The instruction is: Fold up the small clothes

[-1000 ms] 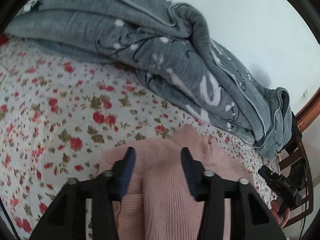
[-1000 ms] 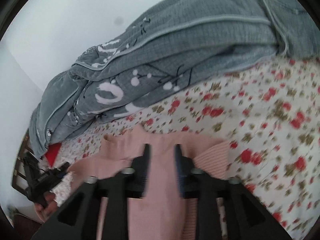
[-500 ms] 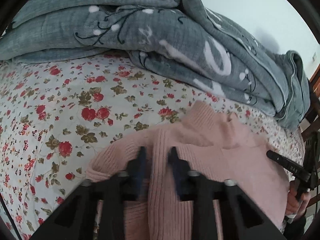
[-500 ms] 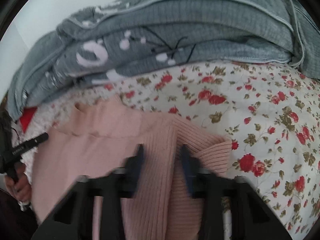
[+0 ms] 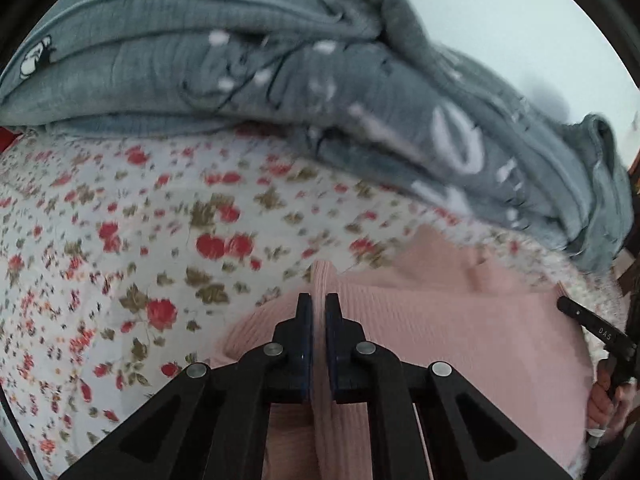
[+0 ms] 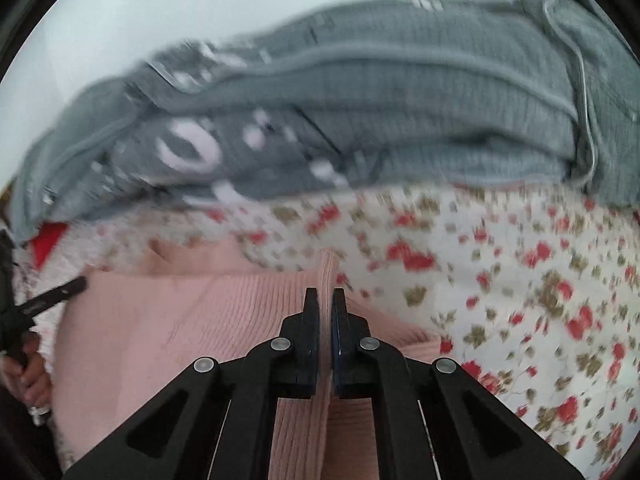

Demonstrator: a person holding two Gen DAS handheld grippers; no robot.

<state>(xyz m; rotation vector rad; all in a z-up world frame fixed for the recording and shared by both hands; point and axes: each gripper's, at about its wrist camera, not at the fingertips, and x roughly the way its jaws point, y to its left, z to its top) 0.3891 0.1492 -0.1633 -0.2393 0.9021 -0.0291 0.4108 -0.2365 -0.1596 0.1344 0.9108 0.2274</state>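
Note:
A small pink ribbed sweater (image 5: pixel 460 332) lies on the flowered bed sheet (image 5: pixel 120 240). My left gripper (image 5: pixel 319 304) is shut on a raised fold at the sweater's left side; the knit stands up between its jaws. In the right wrist view the sweater (image 6: pixel 192 320) spreads to the left, and my right gripper (image 6: pixel 325 300) is shut on a raised fold at its right side. Each gripper shows at the edge of the other's view: the right one (image 5: pixel 592 328), the left one (image 6: pixel 44 300).
A bunched grey blanket (image 5: pixel 280 80) with white marks lies along the far side of the bed, also in the right wrist view (image 6: pixel 360 112). A pale wall (image 5: pixel 520 12) is behind it. A wooden chair (image 5: pixel 634 216) stands at the right edge.
Both grippers closed from open onto folds of the pink sweater. The sweater's two sides are now pinched up, and both views are blurred by motion.

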